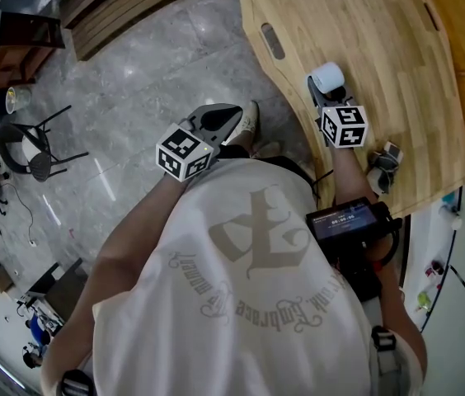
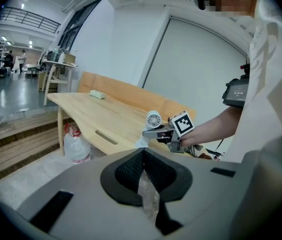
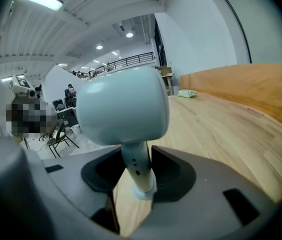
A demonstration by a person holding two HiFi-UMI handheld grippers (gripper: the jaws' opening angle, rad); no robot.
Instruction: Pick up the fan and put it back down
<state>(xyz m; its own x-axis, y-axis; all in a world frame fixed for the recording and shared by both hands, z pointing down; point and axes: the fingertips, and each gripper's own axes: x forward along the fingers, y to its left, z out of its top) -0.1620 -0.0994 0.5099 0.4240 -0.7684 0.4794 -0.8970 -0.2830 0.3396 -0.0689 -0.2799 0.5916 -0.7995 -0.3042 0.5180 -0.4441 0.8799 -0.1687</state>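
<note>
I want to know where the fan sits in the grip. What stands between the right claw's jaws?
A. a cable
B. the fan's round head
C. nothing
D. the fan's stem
D: in the right gripper view the fan has its white stem standing between the jaws of the right claw, and its round head rises above them.

We record the fan [image 1: 327, 77] as a small, pale unit: a rounded head on a slim stem with a flared foot. It stands upright on the wooden table [image 1: 381, 31], close to the curved near edge, with its grille facing out past that edge.
</note>
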